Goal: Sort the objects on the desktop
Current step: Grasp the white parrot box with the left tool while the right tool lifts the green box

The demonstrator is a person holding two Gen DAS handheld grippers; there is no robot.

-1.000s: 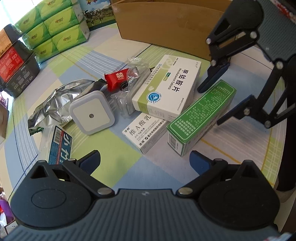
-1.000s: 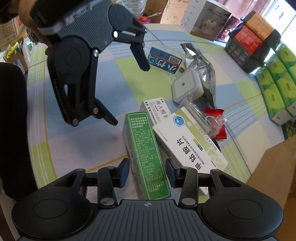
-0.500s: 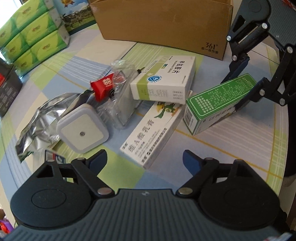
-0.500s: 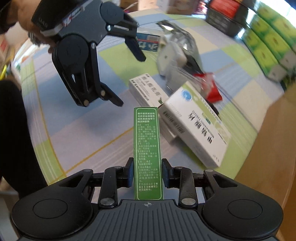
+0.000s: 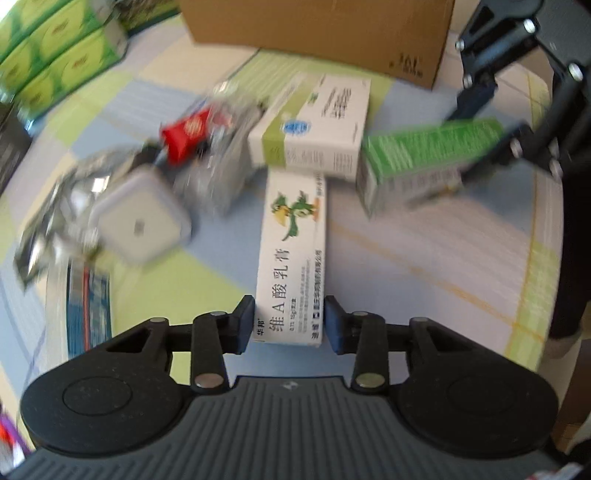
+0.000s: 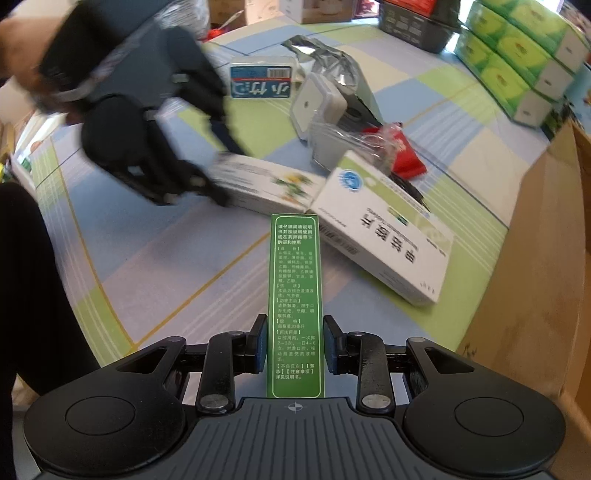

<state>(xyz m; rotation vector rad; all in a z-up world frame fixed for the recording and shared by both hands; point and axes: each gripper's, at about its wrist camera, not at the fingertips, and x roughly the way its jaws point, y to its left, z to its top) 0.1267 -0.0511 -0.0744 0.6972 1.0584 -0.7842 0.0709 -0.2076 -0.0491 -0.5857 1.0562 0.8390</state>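
Observation:
My left gripper (image 5: 290, 325) is shut on the near end of a long white ointment box (image 5: 293, 254) with a green plant picture; the same box (image 6: 266, 184) shows in the right wrist view, held by the left gripper (image 6: 218, 173). My right gripper (image 6: 294, 345) is shut on a narrow green box (image 6: 294, 295), lifted above the table; that green box (image 5: 424, 155) also appears at the right of the left wrist view. A large white and green medicine box (image 6: 384, 229) lies on the table between them, its other side (image 5: 317, 125) seen past the ointment box.
Beyond lie a white square night light (image 5: 142, 218), a red candy wrapper (image 5: 188, 133), clear plastic packaging (image 6: 347, 144), a silver foil bag (image 6: 332, 62) and a blue labelled pack (image 6: 262, 79). A cardboard box (image 5: 325, 29) stands at the far edge, green tissue packs (image 5: 55, 51) at the far left.
My left gripper closed on the ointment box, which now points straight ahead. My right gripper kept the green box and moved a little higher.

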